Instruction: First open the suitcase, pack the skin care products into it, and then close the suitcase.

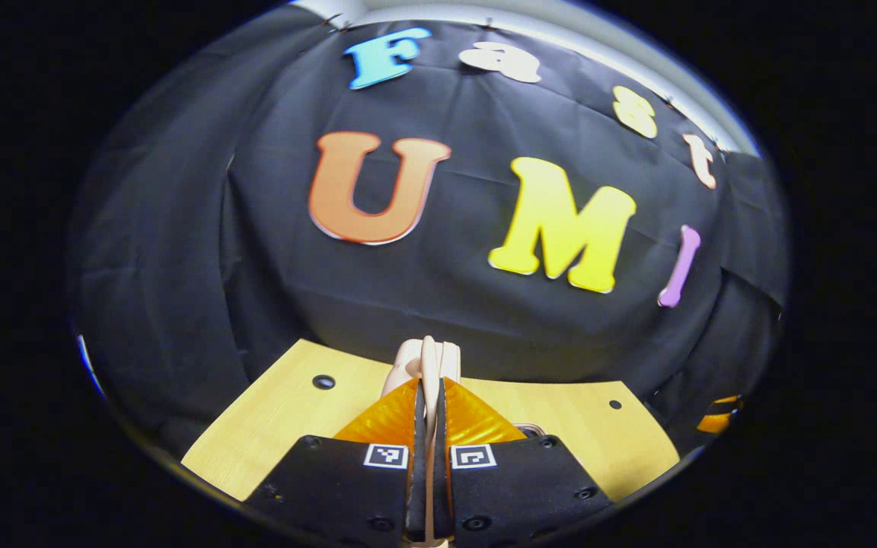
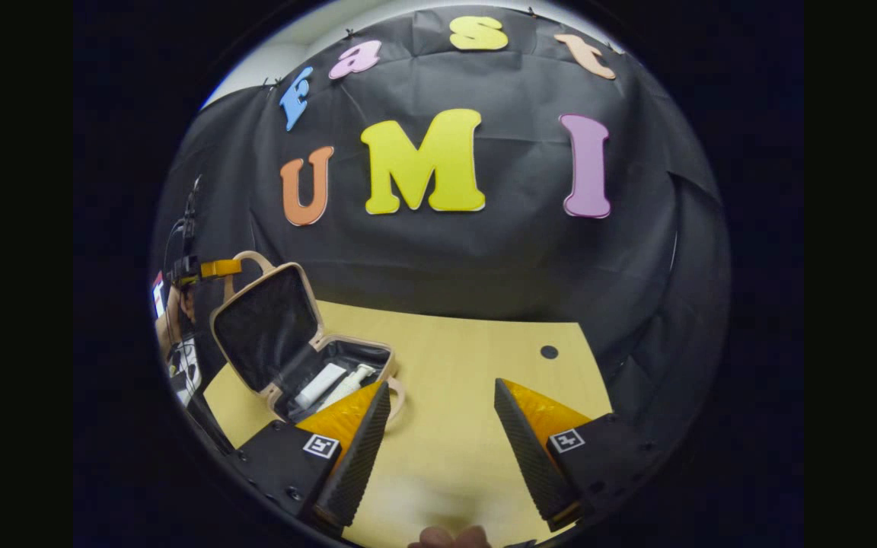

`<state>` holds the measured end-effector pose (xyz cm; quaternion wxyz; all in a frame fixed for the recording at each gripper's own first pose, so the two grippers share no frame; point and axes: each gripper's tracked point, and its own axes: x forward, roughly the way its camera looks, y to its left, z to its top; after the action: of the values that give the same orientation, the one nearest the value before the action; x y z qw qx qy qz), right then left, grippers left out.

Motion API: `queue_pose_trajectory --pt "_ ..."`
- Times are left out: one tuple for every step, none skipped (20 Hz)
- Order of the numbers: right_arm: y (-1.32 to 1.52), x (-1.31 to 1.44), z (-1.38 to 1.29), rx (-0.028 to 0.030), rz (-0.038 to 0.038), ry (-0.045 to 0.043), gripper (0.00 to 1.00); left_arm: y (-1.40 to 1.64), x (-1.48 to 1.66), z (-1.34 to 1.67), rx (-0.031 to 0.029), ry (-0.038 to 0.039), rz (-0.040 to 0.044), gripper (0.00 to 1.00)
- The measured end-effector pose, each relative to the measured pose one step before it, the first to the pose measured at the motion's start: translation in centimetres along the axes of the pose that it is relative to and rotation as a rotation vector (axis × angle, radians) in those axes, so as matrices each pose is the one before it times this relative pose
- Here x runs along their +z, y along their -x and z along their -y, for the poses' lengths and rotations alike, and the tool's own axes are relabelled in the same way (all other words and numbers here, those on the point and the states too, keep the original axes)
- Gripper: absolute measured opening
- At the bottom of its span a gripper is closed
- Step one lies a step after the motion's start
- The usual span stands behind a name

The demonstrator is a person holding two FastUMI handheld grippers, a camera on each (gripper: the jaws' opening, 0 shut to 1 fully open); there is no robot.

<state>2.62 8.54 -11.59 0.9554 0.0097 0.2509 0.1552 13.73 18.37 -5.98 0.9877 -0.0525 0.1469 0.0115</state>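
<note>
1. Table [image 2: 469,380] of pale wood across the lower half of the right gripper view, booth wall behind.
2. Suitcase [image 2: 286,342] lower left in that view, resting on the table, lid [image 2: 259,327] raised nearly upright, tray facing up. Judged light and stiff-shelled; lid likely to swing freely on its hinge, so best taken at the top edge or handle [image 2: 252,259].
3. Skin care products [image 2: 332,384], two pale tube-like items, already lying inside the tray. Probably light, smooth, a little slippery.
4. Left gripper [image 1: 429,380] low centre in the left gripper view, pressed together on a thin beige rim, judged to be the lid's edge beside the handle.
5. Right gripper [image 2: 438,415] at the bottom of the right gripper view, spread wide over bare table, pinching nothing.
6. Hard to make out: hinge and latch, near tray corner behind a finger [image 2: 358,438], any further products.
</note>
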Motion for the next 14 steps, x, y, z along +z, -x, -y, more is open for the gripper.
queue_pose_trajectory --pt "0.547 -0.153 0.907 -0.01696 0.00021 0.00261 0.82 0.356 0.041 2.094 0.00712 -0.07134 0.01605 0.06" --pt "0.544 -0.168 1.026 -0.01382 0.00066 0.00040 0.81 -0.075 -0.429 2.295 0.00122 -0.05999 0.00933 0.06" --pt "0.416 -0.119 1.018 -0.01377 -0.00002 -0.00344 0.81 -0.008 -0.496 2.388 -0.01260 -0.05019 0.00321 0.07" --pt "0.356 -0.103 1.076 -0.01661 0.00034 -0.00500 0.77 -0.131 -0.596 2.537 -0.02219 -0.03784 0.00230 0.06" --pt "0.441 -0.150 1.340 -0.02071 -0.00161 -0.00923 0.77 -0.128 -0.774 3.186 -0.02556 -0.05258 0.00054 0.06" --pt "0.372 -0.064 1.036 -0.01512 0.00067 -0.00868 0.77 -0.399 -0.789 2.038 -0.00416 -0.05117 -0.00401 0.07" --pt "0.418 -0.154 1.061 -0.01870 -0.00013 -0.00833 0.77 -0.356 -0.803 2.089 0.00812 -0.04874 -0.00852 0.07" --pt "0.456 -0.043 0.868 -0.01588 0.00330 -0.00848 0.81 -0.560 -0.738 1.998 -0.00303 -0.03758 -0.00527 0.07" --pt "0.394 -0.080 1.041 -0.01799 0.00241 -0.00425 0.81 -0.710 -0.710 2.198 -0.01136 -0.01345 -0.00852 0.07" --pt "0.366 -0.262 1.014 -0.01784 0.00046 0.00184 0.77 -0.690 -0.820 1.824 -0.01413 0.01372 -0.02308 0.07" --pt "0.437 -0.253 1.028 -0.01914 -0.00456 0.00639 0.76 -0.952 -1.041 1.596 -0.01417 0.02089 -0.03100 0.07" --pt "0.560 -0.542 1.767 -0.03181 -0.00727 0.00670 0.81 -0.779 -1.905 1.777 -0.01235 0.04026 -0.04479 0.07" --pt "0.214 -0.297 1.009 -0.01705 -0.00621 -0.00409 0.77 -0.526 -0.560 0.513 -0.00380 0.01693 -0.01854 0.07" --pt "0.032 -0.552 0.920 -0.01785 -0.01444 -0.00851 0.77 -0.637 -0.493 0.670 -0.00281 0.00951 -0.01544 0.07"
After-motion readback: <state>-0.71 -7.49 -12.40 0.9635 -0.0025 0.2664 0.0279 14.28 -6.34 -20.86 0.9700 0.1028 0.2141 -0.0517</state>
